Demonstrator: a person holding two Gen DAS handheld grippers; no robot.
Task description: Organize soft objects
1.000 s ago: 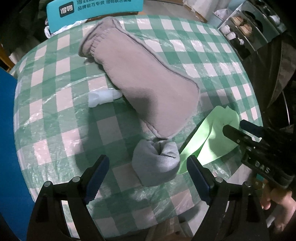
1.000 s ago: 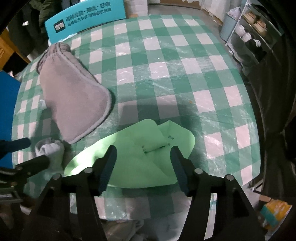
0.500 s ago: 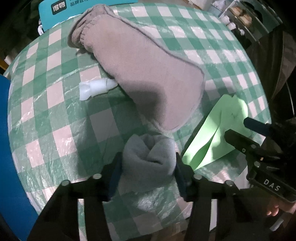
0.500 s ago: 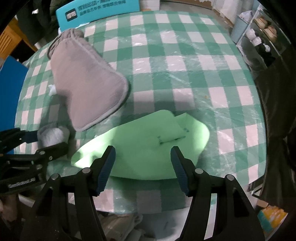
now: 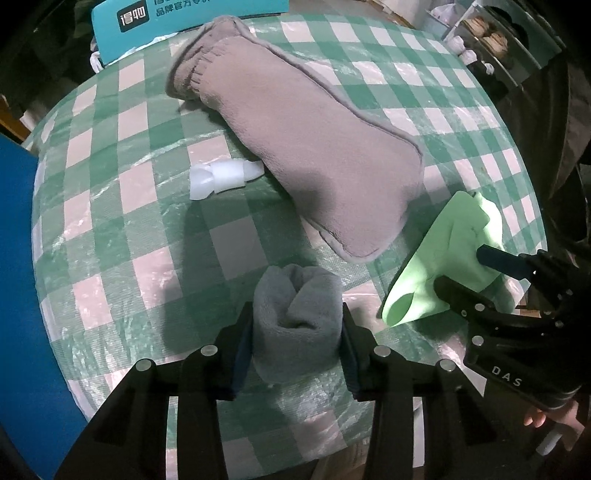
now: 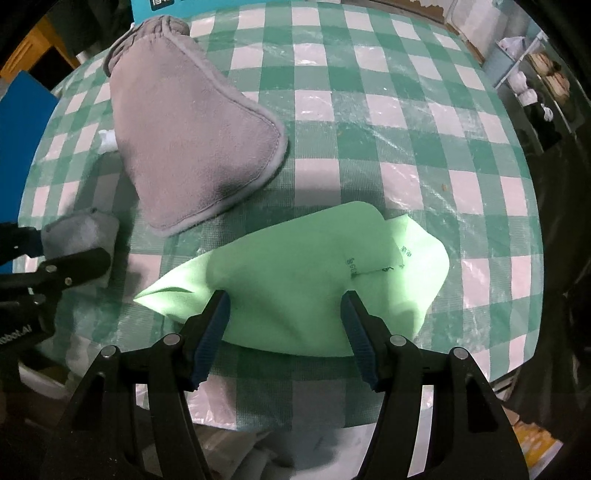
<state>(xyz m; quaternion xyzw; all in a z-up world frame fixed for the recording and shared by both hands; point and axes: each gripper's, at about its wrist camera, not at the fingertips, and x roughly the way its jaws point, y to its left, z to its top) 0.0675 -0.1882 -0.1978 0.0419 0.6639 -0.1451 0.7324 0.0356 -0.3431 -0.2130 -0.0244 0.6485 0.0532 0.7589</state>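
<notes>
Green-and-white checked tablecloth (image 5: 110, 206) under a clear plastic film covers a round table, with a teal box (image 5: 184, 22) at its far edge and a shelf of shoes (image 6: 532, 85) beyond the table on the right.

Left wrist view: the left gripper (image 5: 297, 332) points down at the near edge of the table. Its jaws have just been closing, and both blue pads now press the sides of a rolled grey sock (image 5: 297, 317), which sits squarely between the fingers with its folded top facing away from the camera. Just beyond the sock lies a large grey-brown mitten (image 5: 295, 147), flat on the cloth, its cuff toward the teal box. A small white plastic piece (image 5: 218, 177) lies beside the mitten's left edge.

Right wrist view: the right gripper (image 6: 286, 332) stands about half open over a crumpled light green cloth (image 6: 314, 280). The cloth spreads wider than the gap between the fingers; its near edge lies between the two blue pads, and the fingertips rest on or just above the fabric, though whether they press it cannot be told. The green cloth lies near the table's near edge, just beside the mitten's rounded end. At far left in this view the left gripper appears, closed on the sock.
</notes>
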